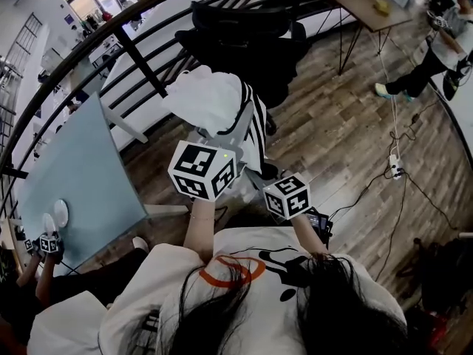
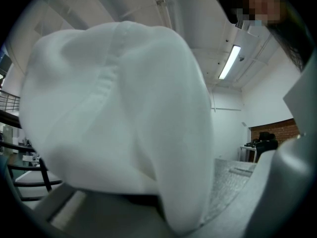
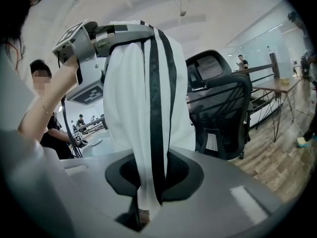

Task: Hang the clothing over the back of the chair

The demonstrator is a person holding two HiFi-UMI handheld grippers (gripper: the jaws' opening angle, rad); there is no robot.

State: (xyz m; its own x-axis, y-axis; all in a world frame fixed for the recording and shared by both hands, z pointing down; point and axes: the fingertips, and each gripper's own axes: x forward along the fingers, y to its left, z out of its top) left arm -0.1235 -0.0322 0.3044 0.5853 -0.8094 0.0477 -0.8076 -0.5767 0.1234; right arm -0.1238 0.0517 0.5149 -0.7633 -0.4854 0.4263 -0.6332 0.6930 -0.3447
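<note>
White striped clothing [image 2: 114, 103] sits right at left hand-held gripper [image 2: 159, 207], jaws pinching its top; right hand-held gripper [image 3: 141, 217] clamps the lower hem, so it hangs btwn both, short of chair [image 3: 220, 108] ahead. Step looks like carry-in; next needs a lift over chair's top edge, then drape. Railing [image 1: 140, 58] runs close beyond chair, table [image 1: 81, 176] left of left hand-held gripper; open floor [image 1: 347, 124] to right.

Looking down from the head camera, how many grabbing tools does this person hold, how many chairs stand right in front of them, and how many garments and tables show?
grippers: 2, the left gripper and the right gripper
garment: 1
chair: 1
tables: 2, the blue table and the wooden table
total: 6
</note>
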